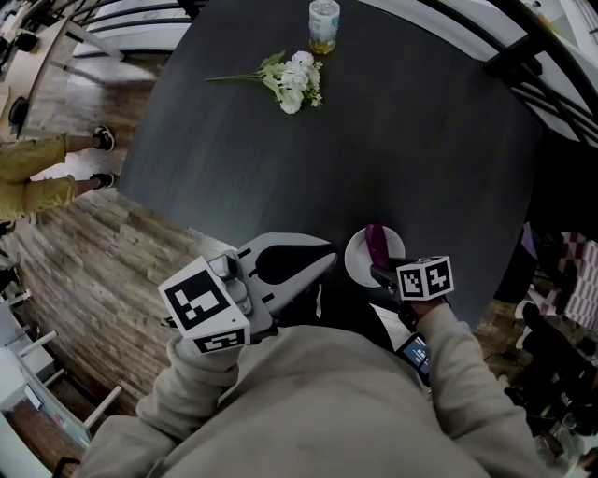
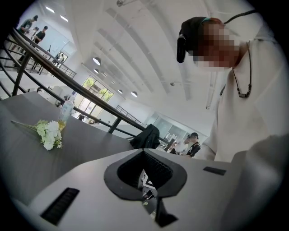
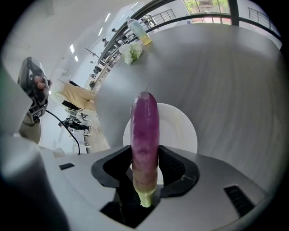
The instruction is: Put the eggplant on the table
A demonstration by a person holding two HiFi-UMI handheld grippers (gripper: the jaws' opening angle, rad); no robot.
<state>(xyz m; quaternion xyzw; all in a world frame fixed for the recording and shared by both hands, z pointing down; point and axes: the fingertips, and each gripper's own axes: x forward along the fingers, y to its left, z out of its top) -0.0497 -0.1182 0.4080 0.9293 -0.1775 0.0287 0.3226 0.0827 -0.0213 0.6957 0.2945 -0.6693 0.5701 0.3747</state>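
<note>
A long purple eggplant (image 3: 144, 135) with a pale green stem end sits between the jaws of my right gripper (image 3: 144, 158), which is shut on it near the stem. Its far tip points out over a white plate (image 3: 180, 131) on the dark table (image 1: 402, 140). From the head view, the eggplant (image 1: 376, 245) lies over the plate (image 1: 358, 260) near the table's front edge, with the right gripper (image 1: 381, 271) just behind it; I cannot tell if it touches the plate. My left gripper (image 1: 322, 261) hangs beside the table edge, jaw tips together, holding nothing.
A bunch of white flowers (image 1: 294, 82) lies far back on the table, with a clear bottle (image 1: 324, 23) behind it. A black railing (image 1: 542, 65) runs past the far right. A person in yellow trousers (image 1: 37, 177) stands on the wooden floor at left.
</note>
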